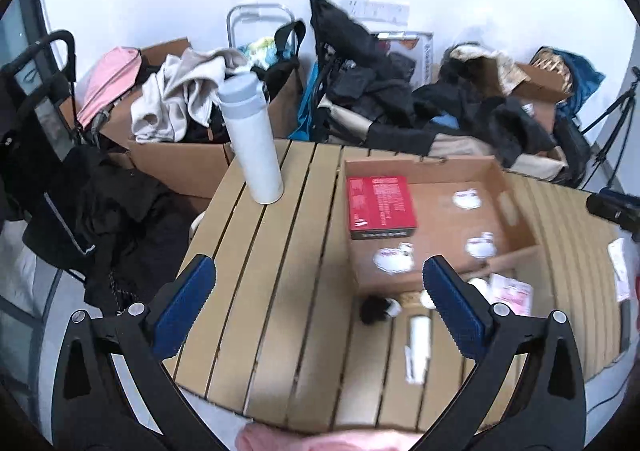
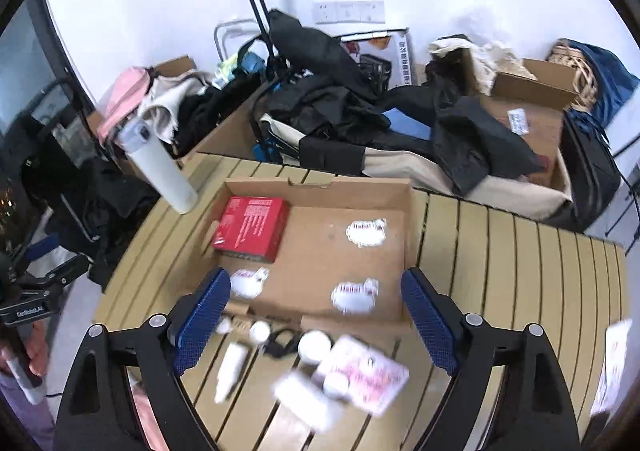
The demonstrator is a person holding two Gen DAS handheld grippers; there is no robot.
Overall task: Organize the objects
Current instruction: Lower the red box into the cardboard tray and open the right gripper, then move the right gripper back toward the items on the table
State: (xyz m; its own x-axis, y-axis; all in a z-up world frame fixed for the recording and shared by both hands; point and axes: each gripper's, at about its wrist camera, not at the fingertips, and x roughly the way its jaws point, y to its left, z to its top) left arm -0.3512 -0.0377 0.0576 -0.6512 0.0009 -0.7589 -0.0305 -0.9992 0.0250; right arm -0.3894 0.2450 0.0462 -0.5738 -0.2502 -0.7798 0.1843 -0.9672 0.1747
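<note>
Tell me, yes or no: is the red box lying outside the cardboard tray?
No, the red box sits inside the cardboard tray, in its far left corner.

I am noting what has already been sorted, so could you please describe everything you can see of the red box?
The red box is a small rectangular carton, seemingly cardboard, with a red top printed in white text and a dark band along its near side. It looks closed. It lies flat in the far left corner of the open cardboard tray, resting on the tray's floor close to its walls. Nothing lies on it, and neither claw touches it.
</note>
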